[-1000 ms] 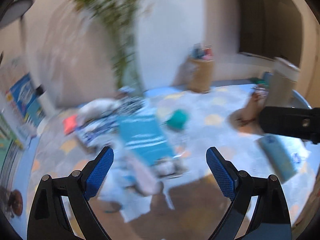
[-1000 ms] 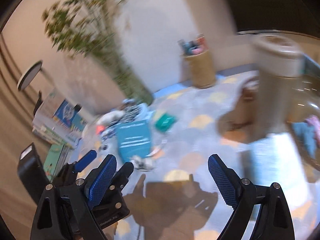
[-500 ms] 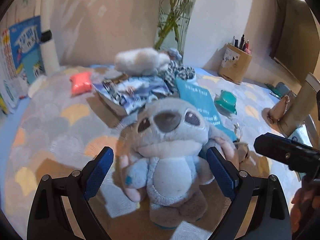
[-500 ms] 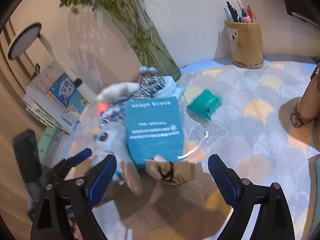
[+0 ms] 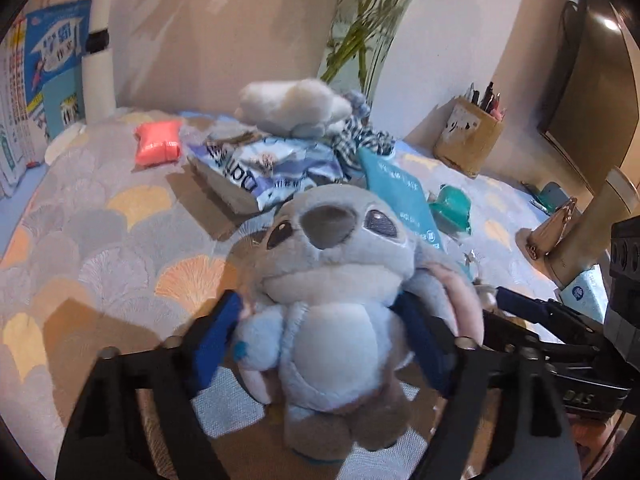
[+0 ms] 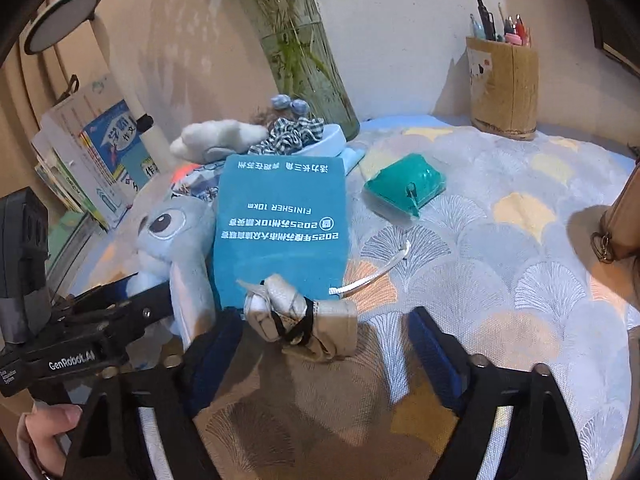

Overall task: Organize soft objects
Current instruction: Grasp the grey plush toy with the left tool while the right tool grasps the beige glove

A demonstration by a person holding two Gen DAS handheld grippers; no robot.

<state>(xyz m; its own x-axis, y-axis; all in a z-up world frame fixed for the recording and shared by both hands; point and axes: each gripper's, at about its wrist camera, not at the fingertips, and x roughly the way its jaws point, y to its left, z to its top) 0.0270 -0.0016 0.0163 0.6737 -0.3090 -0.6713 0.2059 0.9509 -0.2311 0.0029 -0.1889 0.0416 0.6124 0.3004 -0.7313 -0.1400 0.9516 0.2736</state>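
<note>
Both tongs closing | left tongs (image 5: pixel 320 332) squeeze plush (image 5: pixel 336 280)

A glass vase (image 6: pixel 310 76) with green stems is seen at the wall. A wooden pen holder (image 6: pixel 503 88) is placed well right of it. Books (image 6: pixel 100 152) are stacked at left, beside a white lamp post (image 5: pixel 97 68).

A pale plaster wall (image 6: pixel 400 40) rises at twelve o'clock; a scallop-patterned cloth (image 6: pixel 520 240) covers the surface, sunlit, shadowed at six o'clock.
</note>
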